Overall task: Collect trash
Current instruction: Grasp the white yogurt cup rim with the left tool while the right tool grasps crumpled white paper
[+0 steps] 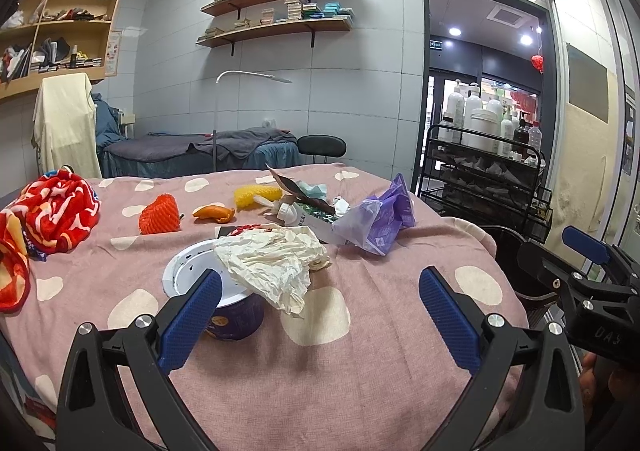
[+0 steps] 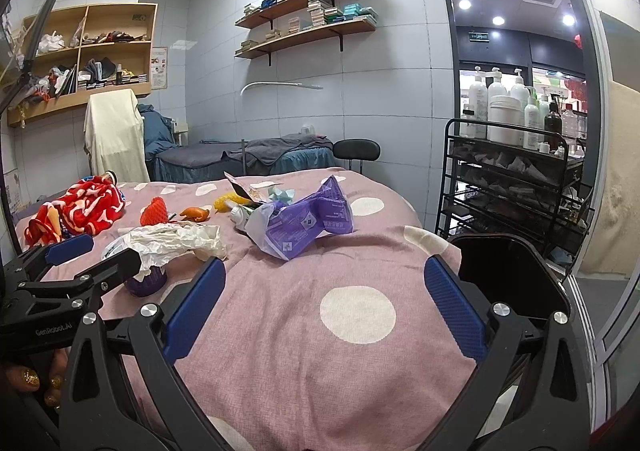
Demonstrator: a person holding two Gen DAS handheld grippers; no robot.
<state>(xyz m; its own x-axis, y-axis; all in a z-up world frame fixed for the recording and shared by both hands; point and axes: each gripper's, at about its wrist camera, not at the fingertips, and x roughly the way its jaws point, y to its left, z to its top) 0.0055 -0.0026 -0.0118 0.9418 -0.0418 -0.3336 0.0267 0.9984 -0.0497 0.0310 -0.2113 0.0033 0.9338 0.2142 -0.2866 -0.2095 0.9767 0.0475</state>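
Trash lies on a pink dotted bed cover (image 1: 340,351). A purple cup (image 1: 236,319) with a white lid sits near my left gripper (image 1: 320,315), which is open and empty, its left finger beside the cup. A crumpled cream tissue (image 1: 272,263) drapes over the cup. Farther back lie a purple plastic bag (image 1: 380,219), a white tube (image 1: 292,213), an orange foam net (image 1: 160,215), an orange peel (image 1: 214,213) and a yellow foam net (image 1: 258,195). My right gripper (image 2: 324,307) is open and empty over bare cover, short of the purple bag (image 2: 304,225).
A black bin (image 2: 512,271) stands off the bed's right edge. A black wire trolley (image 2: 512,179) with white bottles is behind it. A red patterned cloth (image 1: 56,211) lies at the bed's left. A massage bed (image 1: 200,155) and black stool (image 1: 320,145) stand at the back.
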